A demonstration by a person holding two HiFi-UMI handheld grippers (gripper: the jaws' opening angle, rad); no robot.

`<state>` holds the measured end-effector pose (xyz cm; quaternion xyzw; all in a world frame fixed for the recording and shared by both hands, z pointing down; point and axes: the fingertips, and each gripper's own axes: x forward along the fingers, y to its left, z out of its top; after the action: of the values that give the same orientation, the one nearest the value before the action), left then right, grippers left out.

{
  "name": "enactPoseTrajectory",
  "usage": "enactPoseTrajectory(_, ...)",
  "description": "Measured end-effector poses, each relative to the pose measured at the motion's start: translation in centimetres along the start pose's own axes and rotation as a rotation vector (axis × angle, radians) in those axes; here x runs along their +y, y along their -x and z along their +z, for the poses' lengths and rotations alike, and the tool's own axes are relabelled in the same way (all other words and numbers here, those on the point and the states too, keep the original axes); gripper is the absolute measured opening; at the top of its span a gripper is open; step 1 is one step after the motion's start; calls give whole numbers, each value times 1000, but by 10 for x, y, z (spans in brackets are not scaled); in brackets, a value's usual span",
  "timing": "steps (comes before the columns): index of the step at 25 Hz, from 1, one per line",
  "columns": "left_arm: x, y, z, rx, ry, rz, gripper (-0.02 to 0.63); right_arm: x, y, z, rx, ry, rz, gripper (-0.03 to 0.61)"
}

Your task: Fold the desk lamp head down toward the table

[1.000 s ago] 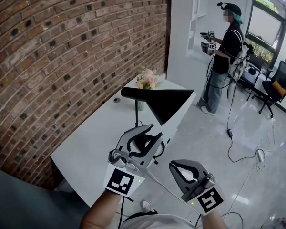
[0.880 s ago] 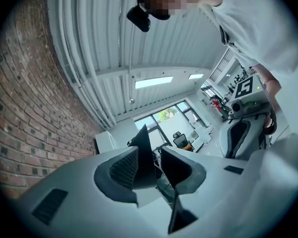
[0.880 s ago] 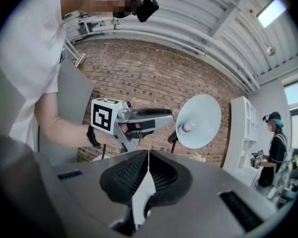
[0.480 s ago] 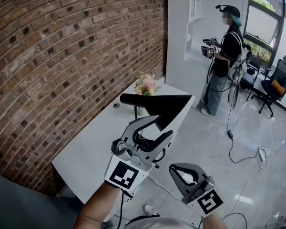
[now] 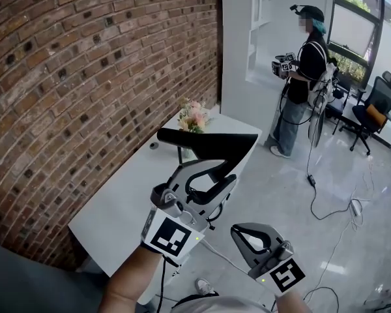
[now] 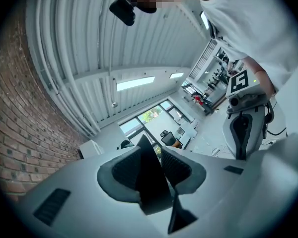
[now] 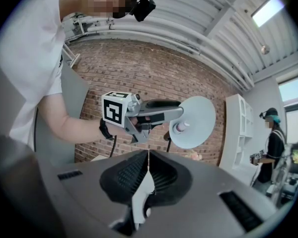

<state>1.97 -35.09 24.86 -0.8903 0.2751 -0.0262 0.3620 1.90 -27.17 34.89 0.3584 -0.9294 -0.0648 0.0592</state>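
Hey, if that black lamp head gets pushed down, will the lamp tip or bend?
Likely top-heavy: the wide shade overhangs a thin stem, so it may tip. The shade looks rigid and should keep its shape. The bulb inside is probably fragile.

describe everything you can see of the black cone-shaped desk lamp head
The black cone-shaped desk lamp head looks like matte metal. It lies roughly level, with its wide mouth turned away from the brick wall. Inside it is pale, with a white bulb. It sits atop a thin black stem above the white table. The left gripper, whose jaws have just been closing, clamps the shade's rim.
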Motion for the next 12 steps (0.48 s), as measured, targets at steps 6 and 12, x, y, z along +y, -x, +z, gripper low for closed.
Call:
enactPoseTrajectory(6,-11,-1,-7,16,35,-6,120,-2,6,-3,2,-7,4,18)
enactPoseTrajectory(12,-24,4,-19,31,84,-11,116,-3,8,-9,0,-28,8,18)
